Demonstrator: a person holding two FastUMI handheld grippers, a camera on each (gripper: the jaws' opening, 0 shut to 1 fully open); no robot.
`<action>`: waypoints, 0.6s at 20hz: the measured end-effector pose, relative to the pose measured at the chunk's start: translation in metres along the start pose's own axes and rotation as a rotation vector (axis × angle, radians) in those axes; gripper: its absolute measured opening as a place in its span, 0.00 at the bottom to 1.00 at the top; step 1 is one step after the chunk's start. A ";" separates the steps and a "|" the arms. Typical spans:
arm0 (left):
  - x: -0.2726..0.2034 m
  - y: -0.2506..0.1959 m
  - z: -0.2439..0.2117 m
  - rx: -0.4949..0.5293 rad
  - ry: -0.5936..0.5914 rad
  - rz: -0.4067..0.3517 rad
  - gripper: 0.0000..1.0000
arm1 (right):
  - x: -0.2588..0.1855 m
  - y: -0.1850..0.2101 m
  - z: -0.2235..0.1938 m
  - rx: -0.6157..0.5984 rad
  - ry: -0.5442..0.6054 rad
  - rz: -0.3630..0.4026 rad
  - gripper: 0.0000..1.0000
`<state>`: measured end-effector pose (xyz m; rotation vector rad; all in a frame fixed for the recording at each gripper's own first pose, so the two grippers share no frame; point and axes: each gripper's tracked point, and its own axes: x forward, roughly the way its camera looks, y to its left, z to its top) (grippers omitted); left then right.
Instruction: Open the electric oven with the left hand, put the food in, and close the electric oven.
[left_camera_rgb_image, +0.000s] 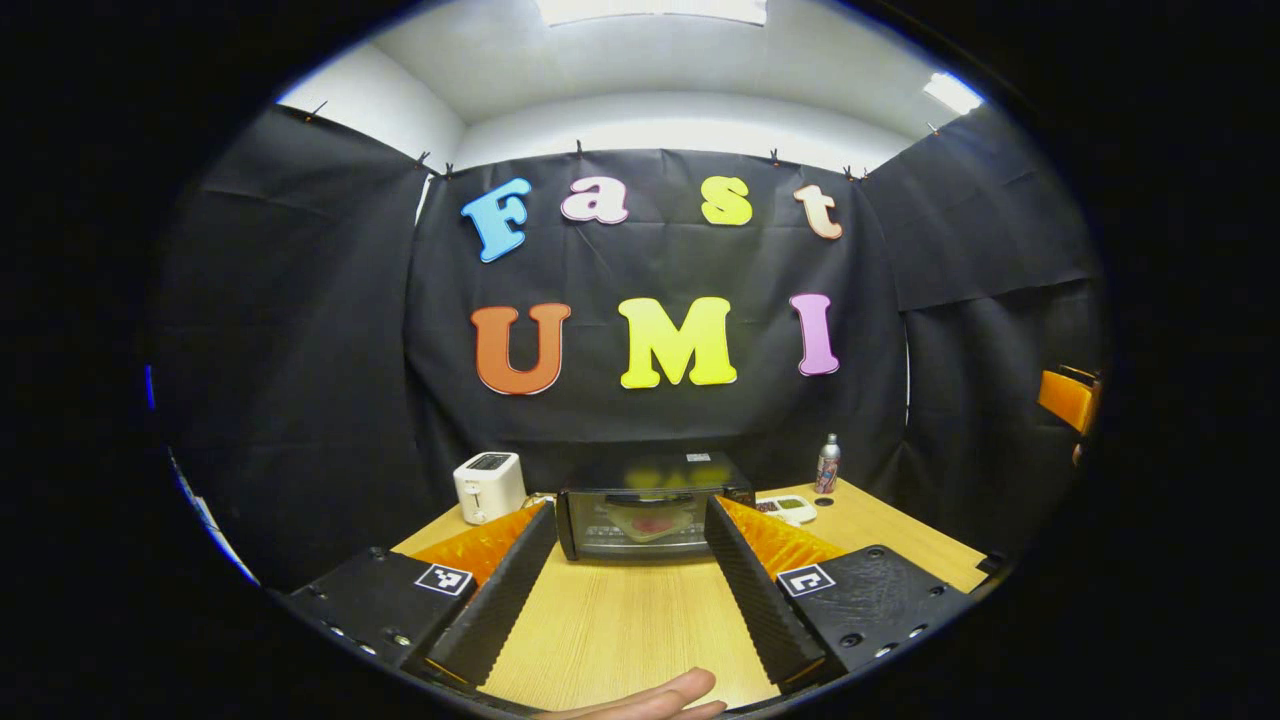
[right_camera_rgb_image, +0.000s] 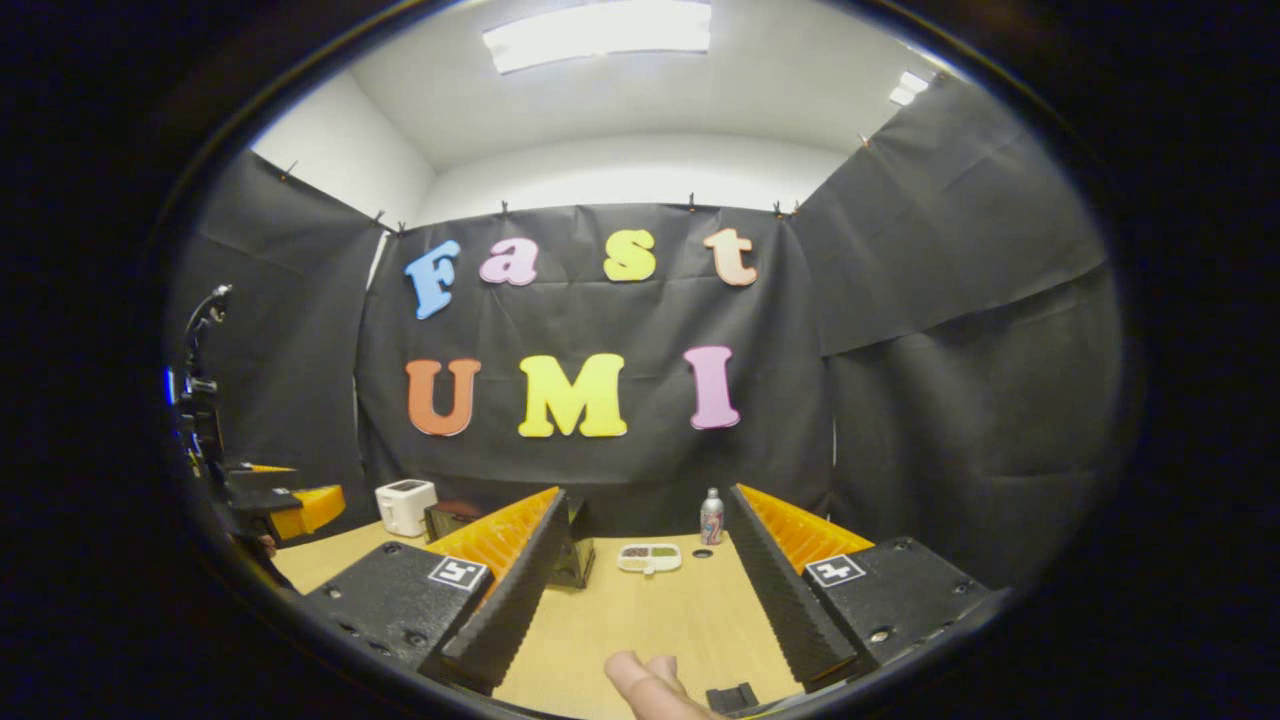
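Observation:
The black electric oven stands at the back middle of the wooden table, its glass door shut. Through the glass I make out a pale plate with reddish food. My left gripper is open and aimed straight at the oven from a short way back, nothing between its fingers. My right gripper is open too and holds nothing. In the right gripper view the oven is mostly hidden behind a finger, and the left gripper shows at the far left.
A white toaster stands left of the oven. To its right are a small white divided dish and a metal bottle. A person's fingertips show at the bottom of both views. An orange chair is at the right.

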<state>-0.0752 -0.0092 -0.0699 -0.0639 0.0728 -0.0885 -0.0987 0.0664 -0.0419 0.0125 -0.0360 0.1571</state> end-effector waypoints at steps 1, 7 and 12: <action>-0.014 -0.012 -0.001 0.001 0.004 -0.022 0.95 | -0.003 0.002 0.000 0.004 -0.005 0.011 0.96; -0.045 -0.027 -0.005 0.048 -0.010 -0.026 0.96 | -0.020 -0.004 0.015 -0.042 -0.078 -0.048 0.96; -0.045 -0.031 -0.003 0.035 -0.028 -0.035 0.96 | -0.024 -0.001 0.012 -0.063 -0.063 -0.019 0.96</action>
